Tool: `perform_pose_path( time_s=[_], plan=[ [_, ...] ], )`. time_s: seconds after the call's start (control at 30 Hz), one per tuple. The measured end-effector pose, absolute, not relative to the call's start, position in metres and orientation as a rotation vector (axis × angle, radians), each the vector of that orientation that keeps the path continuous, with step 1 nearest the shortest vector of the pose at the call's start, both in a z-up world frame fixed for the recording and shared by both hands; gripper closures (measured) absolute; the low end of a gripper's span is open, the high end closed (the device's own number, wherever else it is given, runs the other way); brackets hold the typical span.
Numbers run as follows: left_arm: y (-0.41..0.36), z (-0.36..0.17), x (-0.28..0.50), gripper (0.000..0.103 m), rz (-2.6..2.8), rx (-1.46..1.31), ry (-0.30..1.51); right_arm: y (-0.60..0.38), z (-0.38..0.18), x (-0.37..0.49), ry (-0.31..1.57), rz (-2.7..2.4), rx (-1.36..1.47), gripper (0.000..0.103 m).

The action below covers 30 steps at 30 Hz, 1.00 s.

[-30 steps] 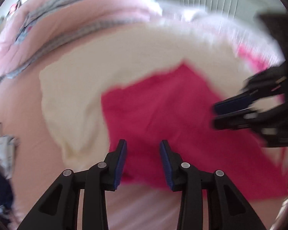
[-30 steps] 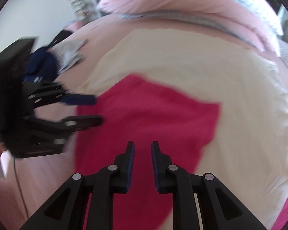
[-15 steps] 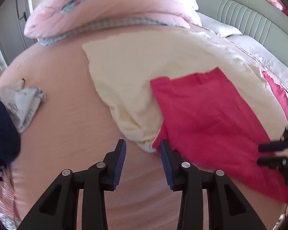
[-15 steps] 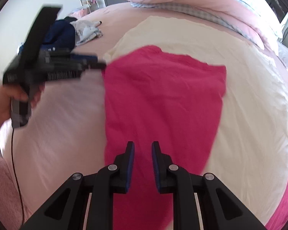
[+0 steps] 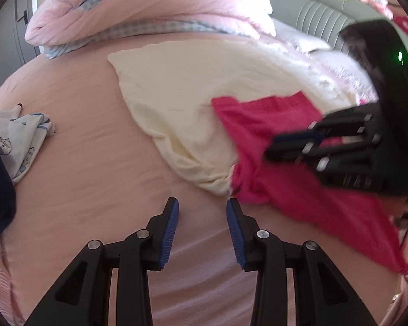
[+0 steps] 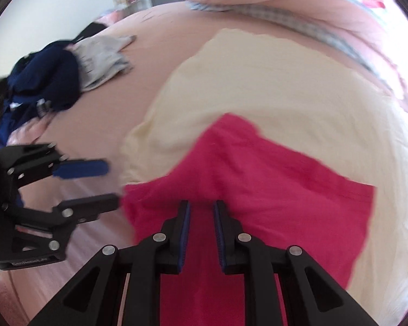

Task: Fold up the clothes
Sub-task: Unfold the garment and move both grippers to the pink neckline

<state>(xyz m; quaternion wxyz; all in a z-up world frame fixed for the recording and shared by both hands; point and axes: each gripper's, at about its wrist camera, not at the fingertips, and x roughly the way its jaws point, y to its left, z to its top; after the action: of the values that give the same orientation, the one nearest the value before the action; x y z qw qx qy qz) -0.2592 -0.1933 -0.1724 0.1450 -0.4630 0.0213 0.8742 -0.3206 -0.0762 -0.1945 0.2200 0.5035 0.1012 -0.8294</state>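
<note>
Now: pink garment (image 6: 258, 203) spread on cream cloth (image 5: 190, 103) over pink bed sheet (image 5: 95, 149). Left gripper (image 5: 202, 217) part open, empty, garment corner just ahead-right of jaws. Right gripper (image 6: 201, 217) narrowly parted, nothing clamped, garment directly beneath jaws.

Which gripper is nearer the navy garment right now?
Left. The left gripper hovers over bare pink sheet, with the navy garment lying off to its left. The right gripper is farther away, over the red garment.
</note>
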Motion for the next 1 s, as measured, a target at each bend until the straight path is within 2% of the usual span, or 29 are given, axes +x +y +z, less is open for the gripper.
perform_pose_path(
  time_s=[0.1,0.17,0.27,0.33,0.37,0.4,0.5,0.57,0.67,0.87,1.0],
  plan=[
    [-0.197,-0.169,-0.26,0.069,2.529,-1.306,-0.003,-0.056,-0.199,-0.329,0.157,-2.268,1.444,0.087],
    [-0.194,-0.16,-0.257,0.069,2.517,-1.235,-0.037,-0.054,-0.198,-0.328,0.177,-2.262,1.436,0.088],
    [-0.184,-0.161,-0.258,0.069,2.539,-1.24,0.025,-0.059,-0.198,-0.33,0.223,-2.272,1.432,0.088],
    [-0.18,-0.169,-0.264,0.065,2.552,-1.3,0.103,-0.059,-0.198,-0.329,0.216,-2.276,1.43,0.088],
    [-0.185,-0.171,-0.266,0.058,2.555,-1.33,0.081,-0.059,-0.197,-0.328,0.212,-2.277,1.428,0.088],
    [-0.188,-0.17,-0.268,0.057,2.574,-1.352,0.068,-0.057,-0.194,-0.326,0.219,-2.284,1.426,0.088],
    [-0.194,-0.157,-0.263,0.057,2.696,-1.313,0.108,-0.049,-0.181,-0.315,0.218,-2.3,1.402,0.086],
    [-0.187,-0.149,-0.258,0.057,2.65,-1.218,0.033,-0.039,-0.165,-0.3,0.165,-2.295,1.365,0.085],
    [-0.156,-0.144,-0.252,0.057,2.539,-1.134,0.008,-0.025,-0.16,-0.267,0.116,-2.259,1.38,0.076],
    [-0.082,-0.142,-0.237,0.057,2.433,-1.127,0.103,-0.008,-0.201,-0.191,0.168,-2.195,1.505,0.076],
    [-0.03,-0.146,-0.213,0.057,2.424,-1.206,0.172,0.019,-0.195,-0.142,0.146,-2.211,1.485,0.075]
  ],
)
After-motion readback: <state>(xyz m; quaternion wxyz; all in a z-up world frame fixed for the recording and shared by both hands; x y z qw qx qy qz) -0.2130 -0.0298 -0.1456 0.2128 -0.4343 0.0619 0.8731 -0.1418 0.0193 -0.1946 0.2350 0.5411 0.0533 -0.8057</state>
